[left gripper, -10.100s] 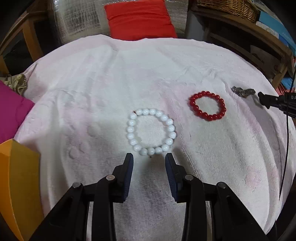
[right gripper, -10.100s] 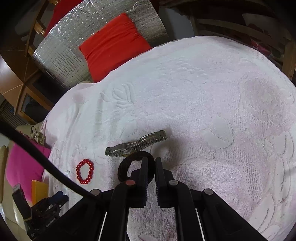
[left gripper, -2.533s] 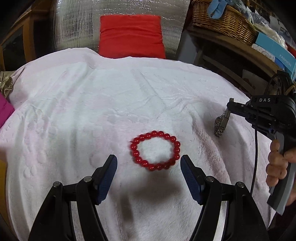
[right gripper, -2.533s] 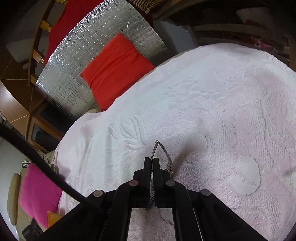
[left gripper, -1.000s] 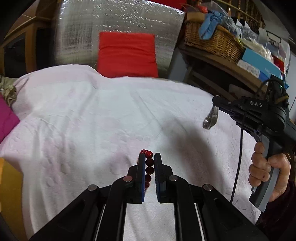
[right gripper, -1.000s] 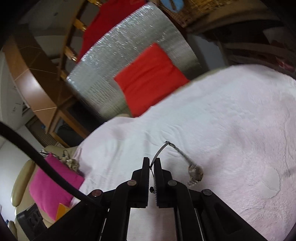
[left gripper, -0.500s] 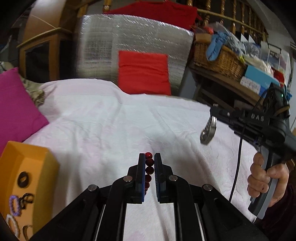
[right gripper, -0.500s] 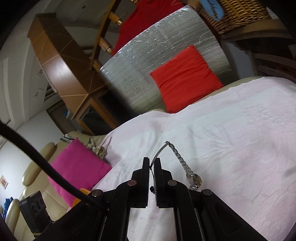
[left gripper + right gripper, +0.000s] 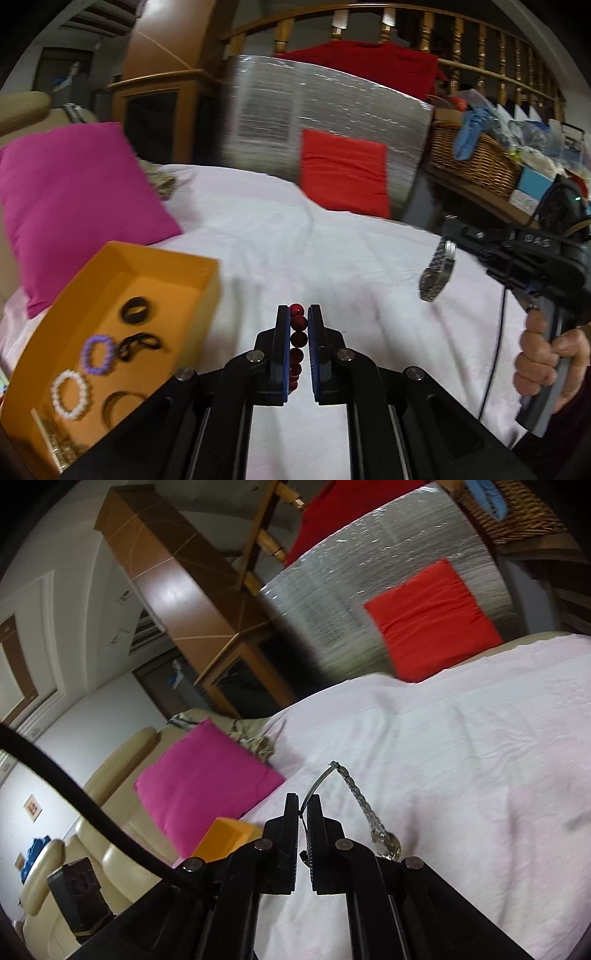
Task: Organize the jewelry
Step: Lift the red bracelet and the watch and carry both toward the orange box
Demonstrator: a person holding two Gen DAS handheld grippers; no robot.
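My left gripper [image 9: 298, 309] is shut on a red bead bracelet [image 9: 297, 338], held above the white cloth [image 9: 332, 266]. An orange tray [image 9: 177, 269] sits to its left, holding a white bead bracelet [image 9: 70, 394], a purple one [image 9: 97, 353] and dark rings. My right gripper [image 9: 303, 797] is shut on the band of a silver watch [image 9: 364, 808], which dangles to the right. In the left wrist view the right gripper [image 9: 448, 227] holds the watch [image 9: 437, 269] in the air at the right.
A magenta cushion [image 9: 70, 199] lies behind the tray. A red cushion [image 9: 343, 171] leans on a silver foil panel [image 9: 314, 110] at the back. A wicker basket [image 9: 476, 158] stands on a shelf at the right. The tray corner [image 9: 225, 836] shows in the right wrist view.
Both grippers have lifted and swung left with their pieces. The orange tray has come further into the left wrist view.
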